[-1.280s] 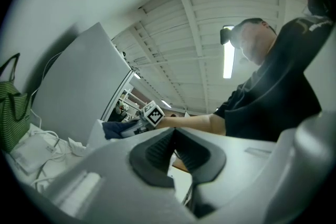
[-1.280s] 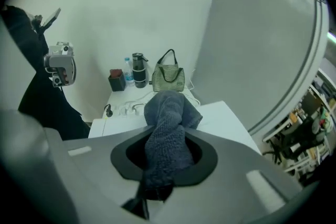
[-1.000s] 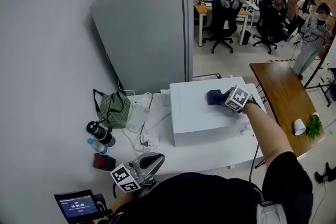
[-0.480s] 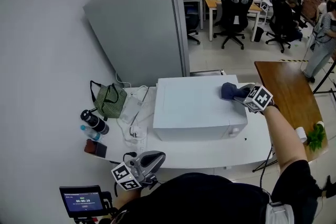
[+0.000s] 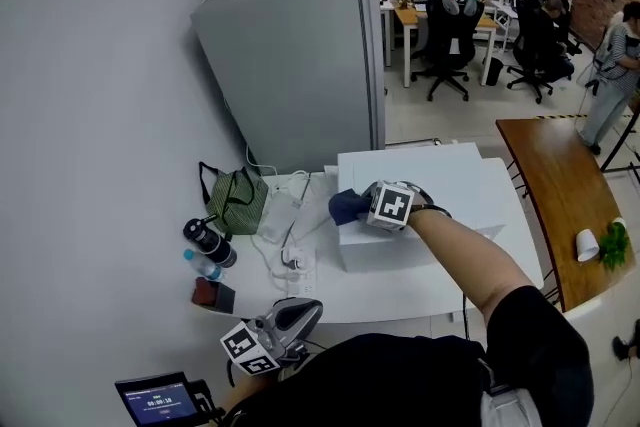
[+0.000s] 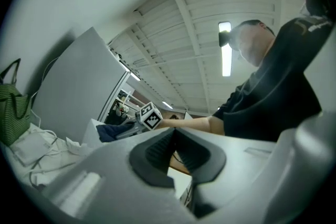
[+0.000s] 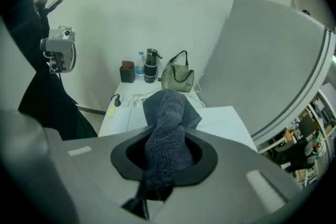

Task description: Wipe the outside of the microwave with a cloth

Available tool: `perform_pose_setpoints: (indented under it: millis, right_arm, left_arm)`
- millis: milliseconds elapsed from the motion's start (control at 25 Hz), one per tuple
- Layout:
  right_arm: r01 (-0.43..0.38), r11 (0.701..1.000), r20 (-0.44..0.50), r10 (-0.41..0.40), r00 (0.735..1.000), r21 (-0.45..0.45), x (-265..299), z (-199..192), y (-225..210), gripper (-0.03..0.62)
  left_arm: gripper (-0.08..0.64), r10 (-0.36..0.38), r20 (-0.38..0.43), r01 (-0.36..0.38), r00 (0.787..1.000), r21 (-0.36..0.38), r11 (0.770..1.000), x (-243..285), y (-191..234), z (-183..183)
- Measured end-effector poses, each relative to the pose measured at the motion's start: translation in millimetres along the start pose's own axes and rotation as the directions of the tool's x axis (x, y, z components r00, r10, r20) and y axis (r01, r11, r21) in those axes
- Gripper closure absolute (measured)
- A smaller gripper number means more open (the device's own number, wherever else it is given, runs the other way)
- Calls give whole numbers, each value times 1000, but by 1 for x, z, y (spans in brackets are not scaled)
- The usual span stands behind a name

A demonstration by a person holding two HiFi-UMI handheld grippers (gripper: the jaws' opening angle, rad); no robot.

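Note:
The white microwave [image 5: 470,190] stands on the white table [image 5: 400,290], its flat top also in the right gripper view as the microwave top [image 7: 220,119]. My right gripper [image 5: 368,205] is shut on a dark blue cloth [image 5: 347,205] and holds it at the top left edge of the microwave. In the right gripper view the cloth [image 7: 167,134] fills the jaws. My left gripper [image 5: 300,315] hangs low by the table's front edge, its pads [image 6: 157,152] pressed together with nothing between them.
A grey fridge [image 5: 300,65] stands behind the microwave. Left of the microwave lie white cables [image 5: 290,245], a green striped bag [image 5: 236,199], a black flask [image 5: 208,243], a water bottle [image 5: 200,265] and a small dark red box [image 5: 212,295]. A wooden table [image 5: 570,195] is at right.
My right gripper has swept the cloth from the right side of the microwave top across to its left edge. The left gripper stays low near my body.

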State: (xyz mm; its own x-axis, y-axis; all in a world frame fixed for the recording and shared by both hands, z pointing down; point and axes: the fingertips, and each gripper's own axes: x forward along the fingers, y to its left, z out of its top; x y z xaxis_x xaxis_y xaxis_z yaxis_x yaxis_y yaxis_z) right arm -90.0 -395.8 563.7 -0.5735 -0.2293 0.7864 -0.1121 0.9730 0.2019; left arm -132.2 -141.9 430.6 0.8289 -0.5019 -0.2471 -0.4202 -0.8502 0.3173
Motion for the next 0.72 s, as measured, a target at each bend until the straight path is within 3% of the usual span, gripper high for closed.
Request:
perform_pose_setpoints:
  millis: [120, 240, 400, 560, 720]
  right_arm:
    - [22, 999, -21, -21, 1000, 49, -10, -22, -2, 523]
    - [91, 993, -86, -85, 993, 73, -44, -71, -15, 523]
    - [168, 972, -204, -133, 970, 164, -109, -176, -27, 523]
    - [234, 946, -239, -179, 954, 225, -175, -283, -36, 525]
    - [244, 941, -230, -190, 954, 234, -220, -325, -32, 524]
  left_arm:
    - [557, -28, -1, 28, 1000, -17, 999, -23, 8, 6]
    - [557, -59, -8, 58, 998, -18, 998, -24, 14, 9]
    - [557, -104, -18, 103, 994, -9, 995, 6, -4, 1]
    - [557, -108, -24, 108, 994, -7, 994, 52, -37, -20]
    - [557, -92, -17, 92, 996, -17, 996, 90, -66, -37]
